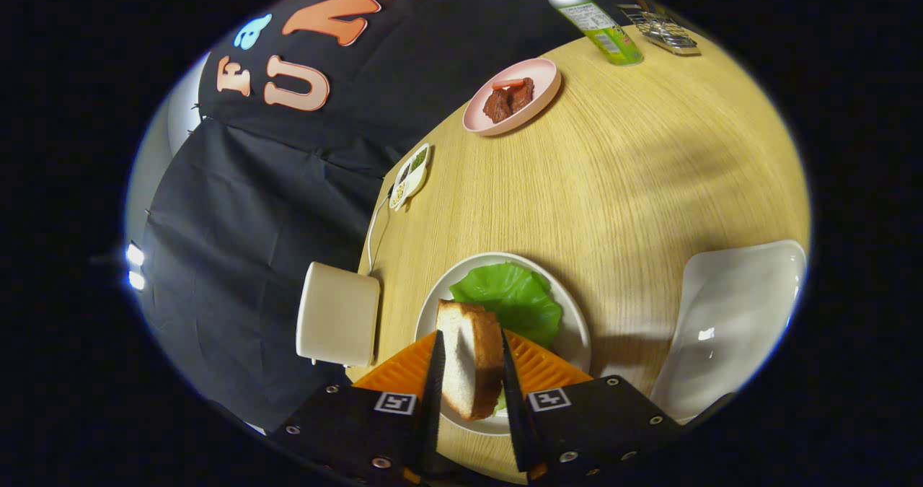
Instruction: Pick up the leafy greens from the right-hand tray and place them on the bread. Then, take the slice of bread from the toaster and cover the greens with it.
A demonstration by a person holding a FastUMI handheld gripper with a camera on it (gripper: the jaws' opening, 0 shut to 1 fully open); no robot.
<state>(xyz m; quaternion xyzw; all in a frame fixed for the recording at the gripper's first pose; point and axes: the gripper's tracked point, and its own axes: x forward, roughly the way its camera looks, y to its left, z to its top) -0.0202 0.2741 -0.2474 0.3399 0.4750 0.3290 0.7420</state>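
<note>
The gripper (470, 382) holds a slice of bread (469, 357) on edge, clamped between its two fingers, one finger pressing on each flat side. The slice hangs just above a round white plate (577, 328) that sits on the wooden table (613, 177).

On the plate, directly beyond the held slice, lie the leafy greens (515, 299); a small green edge also shows below the slice, near the fingers. Whether the greens rest on a lower slice of bread cannot be told, because the held slice and the fingers cover that area.

To the left of the plate, at the table's edge, stands the toaster (337, 322), a cream-coloured box with a white cable (373, 231) running away from it along the table's edge. To the right of the plate lies a white tray (735, 321)

Farther back on the table:
- a small white dish (410, 177) with several compartments, near the table's left edge
- a pink plate (513, 97) carrying brown pieces of meat (508, 99)
- a bottle (595, 22) with a green label, lying tilted beyond the pink plate
- a metal rack (663, 31) just beside the bottle
</note>
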